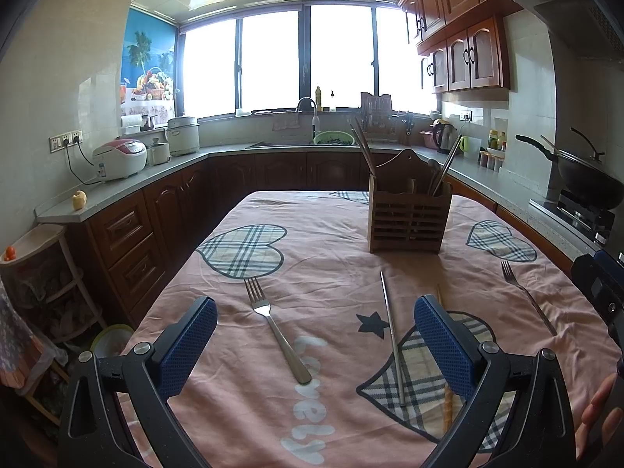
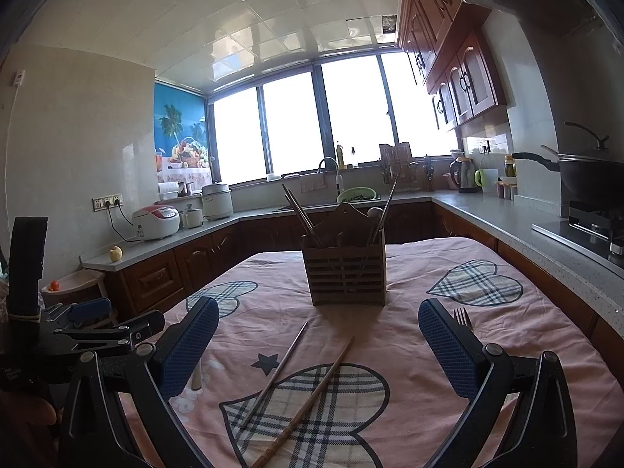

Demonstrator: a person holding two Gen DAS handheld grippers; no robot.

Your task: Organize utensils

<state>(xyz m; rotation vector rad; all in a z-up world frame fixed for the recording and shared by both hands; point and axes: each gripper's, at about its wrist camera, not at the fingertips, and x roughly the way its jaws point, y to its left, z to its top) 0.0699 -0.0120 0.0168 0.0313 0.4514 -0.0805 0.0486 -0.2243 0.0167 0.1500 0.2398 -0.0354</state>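
Observation:
A wooden slatted utensil holder [image 1: 408, 214] stands on the pink tablecloth with chopsticks and a spoon in it; it also shows in the right wrist view [image 2: 346, 277]. In the left wrist view a steel fork [image 1: 275, 327] lies between the fingers of my open, empty left gripper [image 1: 316, 335]. A metal chopstick [image 1: 392, 335] and a wooden chopstick [image 1: 447, 409] lie by its right finger. A second fork [image 1: 526, 296] lies at the right. My right gripper [image 2: 318, 341] is open and empty above the metal chopstick [image 2: 275, 374] and wooden chopstick [image 2: 308, 401]. The second fork's [image 2: 463, 319] tines show behind its right finger.
The table [image 1: 335, 241] is ringed by kitchen counters with dark wood cabinets. Rice cookers [image 1: 120, 158] stand on the left counter, a wok [image 1: 585, 173] on the stove at right, a sink [image 1: 308, 138] under the window. The left gripper's body [image 2: 89, 331] shows at the left.

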